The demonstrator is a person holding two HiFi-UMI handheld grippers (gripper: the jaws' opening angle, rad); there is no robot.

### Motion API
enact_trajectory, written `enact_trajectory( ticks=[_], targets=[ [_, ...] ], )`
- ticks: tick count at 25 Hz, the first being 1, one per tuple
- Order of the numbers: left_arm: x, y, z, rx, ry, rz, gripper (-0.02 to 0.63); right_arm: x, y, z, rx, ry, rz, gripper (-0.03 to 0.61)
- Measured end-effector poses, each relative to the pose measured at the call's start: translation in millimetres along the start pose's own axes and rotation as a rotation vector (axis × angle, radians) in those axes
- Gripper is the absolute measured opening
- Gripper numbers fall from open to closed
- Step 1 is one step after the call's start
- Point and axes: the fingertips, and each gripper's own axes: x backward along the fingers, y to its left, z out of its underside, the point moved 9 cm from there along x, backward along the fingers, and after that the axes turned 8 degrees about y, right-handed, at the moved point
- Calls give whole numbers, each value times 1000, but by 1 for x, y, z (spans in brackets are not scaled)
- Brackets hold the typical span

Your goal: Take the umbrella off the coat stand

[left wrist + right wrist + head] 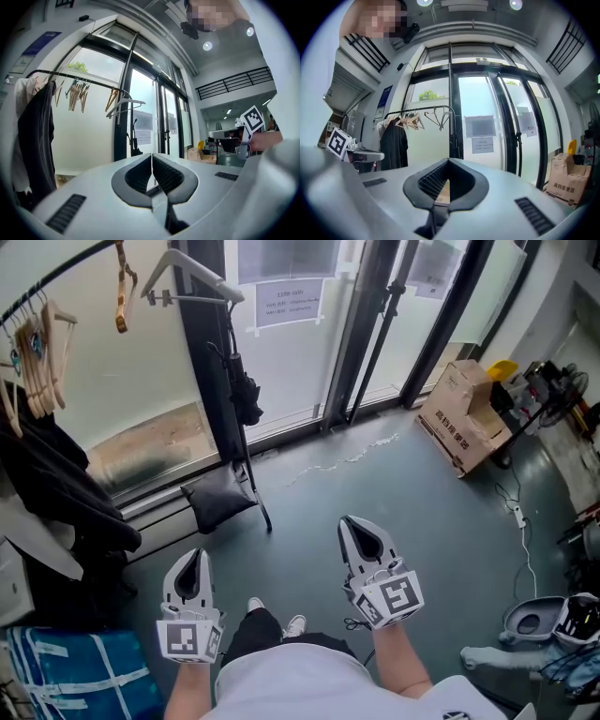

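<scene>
Getting ready to fetch the umbrella (246, 395).
It is hanging on the coat stand (254, 476); the left tongs (195, 563) and right tongs (359, 532) are hovering clenched and empty, too far off to grab it.

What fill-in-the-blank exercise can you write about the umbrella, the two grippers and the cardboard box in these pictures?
1. The umbrella hanging on the coat stand is ___ in colour.
2. The left gripper and the right gripper both have their jaws ___.
3. In the head view, the cardboard box stands to the ___ of the umbrella.

Missing words: black; shut; right
</scene>
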Motion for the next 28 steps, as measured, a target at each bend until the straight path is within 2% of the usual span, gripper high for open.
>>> enact_trajectory(
  ticks=[6,11,21,28],
  targets=[
    [-25,16,6,18,18,-1,26,-32,-1,7,3,40,-30,17],
    [-80,39,6,30,7,26,28,-82,-16,6,25,69,-32,17],
    [-207,113,-42,25,-53,86,28,-211,-49,-41,78,68,-23,17],
    [-256,150,-39,69,-32,120,28,-256,-53,-44,75,112,5,17]
  ],
)
